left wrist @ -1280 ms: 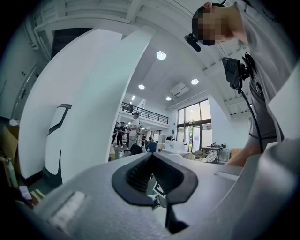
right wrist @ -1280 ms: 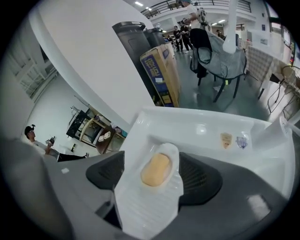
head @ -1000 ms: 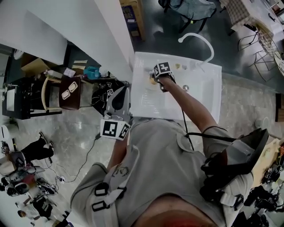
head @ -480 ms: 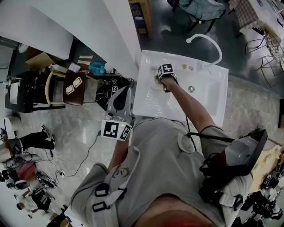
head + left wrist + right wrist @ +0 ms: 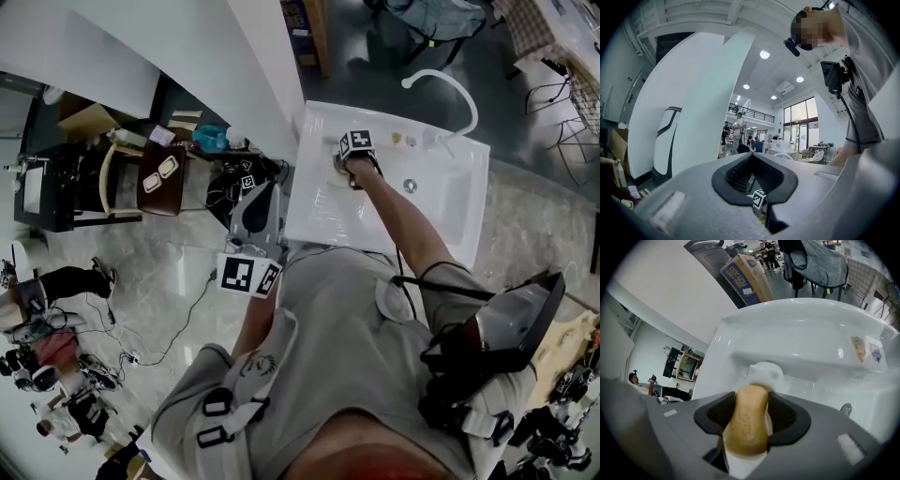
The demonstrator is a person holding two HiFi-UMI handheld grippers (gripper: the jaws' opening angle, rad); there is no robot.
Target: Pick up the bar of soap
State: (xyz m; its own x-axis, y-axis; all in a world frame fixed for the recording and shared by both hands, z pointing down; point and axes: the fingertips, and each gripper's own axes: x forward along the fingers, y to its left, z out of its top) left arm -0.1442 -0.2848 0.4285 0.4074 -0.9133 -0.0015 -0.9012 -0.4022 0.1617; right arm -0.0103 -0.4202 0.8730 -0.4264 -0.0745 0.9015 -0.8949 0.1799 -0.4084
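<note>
At the left, the left gripper (image 5: 753,180) is held level beside the person's body, well apart from the sink; its jaws stand only a slit apart, with nothing between them, and it takes no part in the work. Further right, the change is in the white sink (image 5: 450,220). The right gripper (image 5: 751,405) has come down toward the back left corner of the basin since a second ago, pointing steeply downward, and its jaws have just been closing. The bar of soap (image 5: 746,427) now stands on edge between them, with both dark pads (image 5: 783,416) pressed against its sides. The soap is still low in the basin, over a small white soap rest (image 5: 765,373) that shows just beyond it and under it. For the task, this looks like the grasp being made: the soap seems caught but not yet lifted, so the remaining step is to raise it clear of the rest without letting its smooth sides slip. Counted from left to right, there are two grippers, one bar of soap, one soap rest, one sink with one drain (image 5: 410,186), one curved faucet (image 5: 441,86), and two stickers (image 5: 858,348) on the sink's back wall.
</note>
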